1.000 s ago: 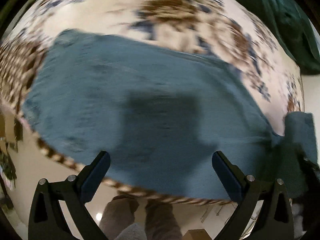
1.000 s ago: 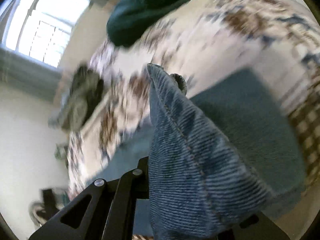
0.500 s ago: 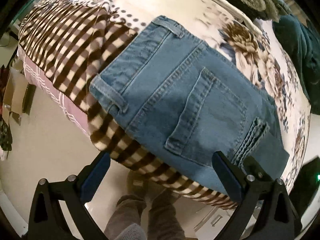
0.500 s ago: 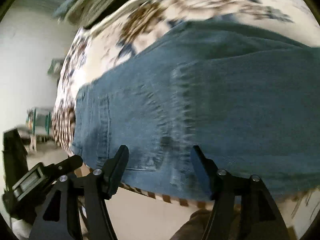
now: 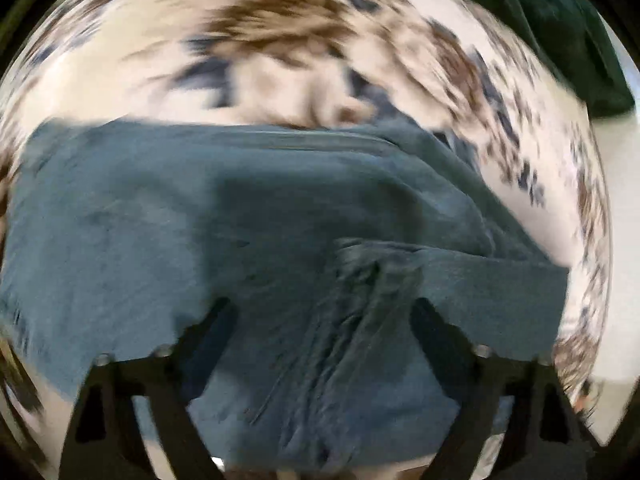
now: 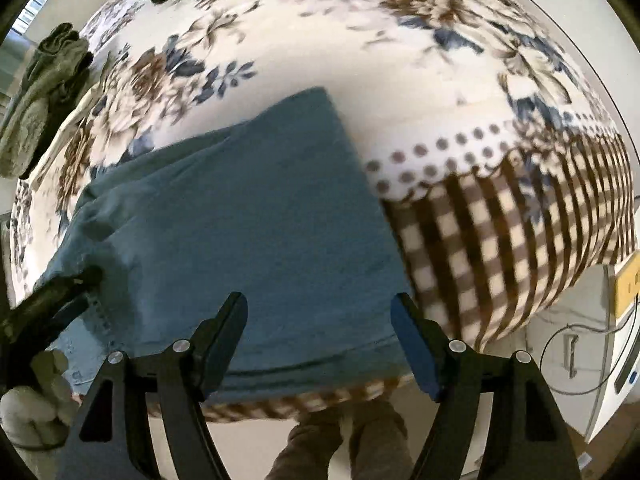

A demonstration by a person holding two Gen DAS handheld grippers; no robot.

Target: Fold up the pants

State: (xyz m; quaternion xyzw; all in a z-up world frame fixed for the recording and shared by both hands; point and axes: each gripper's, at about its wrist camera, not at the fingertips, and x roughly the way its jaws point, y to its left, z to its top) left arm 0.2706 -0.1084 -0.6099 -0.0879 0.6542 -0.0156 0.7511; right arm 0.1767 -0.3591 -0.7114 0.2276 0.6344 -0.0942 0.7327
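Observation:
The blue denim pants [image 6: 248,224] lie folded on the flowered blanket [image 6: 360,48] near the bed's front edge. In the blurred left wrist view the pants [image 5: 248,232] fill the lower half, with a bunched seam between the fingers. My left gripper [image 5: 324,320] is open, low over the denim, holding nothing. My right gripper [image 6: 320,320] is open and empty, just above the folded pants' near edge. The left gripper also shows in the right wrist view [image 6: 60,288], resting on the pants' left end.
A dark green garment [image 5: 552,16] lies at the far right of the bed. A grey-green cloth [image 6: 44,92] lies at the bed's far left. The checked blanket border [image 6: 520,232] hangs over the front edge. My legs [image 6: 344,440] stand below it.
The left gripper has dropped close onto the pants, with motion blur. The right gripper has pulled back and swung right, now showing the folded pants whole. Both stay open.

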